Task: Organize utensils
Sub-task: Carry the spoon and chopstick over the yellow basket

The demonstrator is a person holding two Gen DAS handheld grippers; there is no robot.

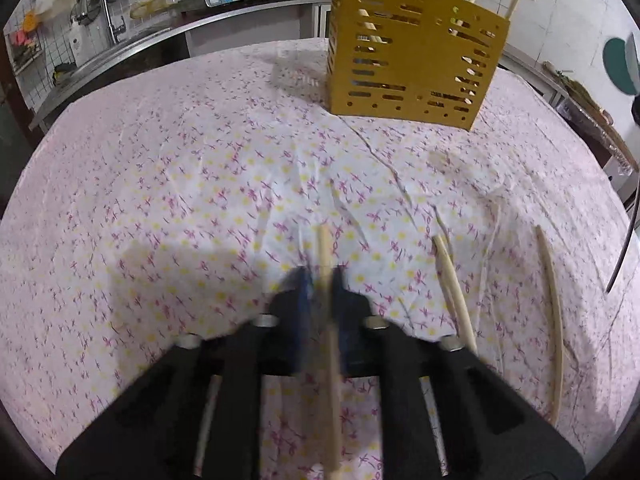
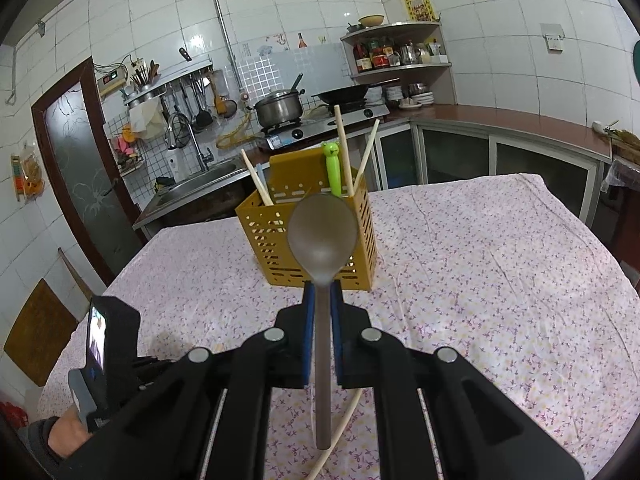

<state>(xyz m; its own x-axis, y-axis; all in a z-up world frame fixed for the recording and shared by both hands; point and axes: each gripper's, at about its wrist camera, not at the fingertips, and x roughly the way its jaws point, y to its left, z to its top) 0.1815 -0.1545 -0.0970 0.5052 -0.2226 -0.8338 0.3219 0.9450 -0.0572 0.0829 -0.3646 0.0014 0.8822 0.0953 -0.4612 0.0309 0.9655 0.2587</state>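
Observation:
My left gripper points down at the flowered tablecloth, its blue pads shut on a pale wooden chopstick that runs back under the gripper. Two more chopsticks lie on the cloth to its right. The yellow slotted utensil holder stands at the far side with chopsticks in it. My right gripper is shut on the handle of a grey metal spoon, held up in front of the holder. A green frog-topped utensil and several chopsticks stand in the holder.
One chopstick lies on the cloth below the right gripper. A person's hand holds the left gripper's body at the lower left. Behind the table are a sink, a stove with a pot and a wok, and counters along the right wall.

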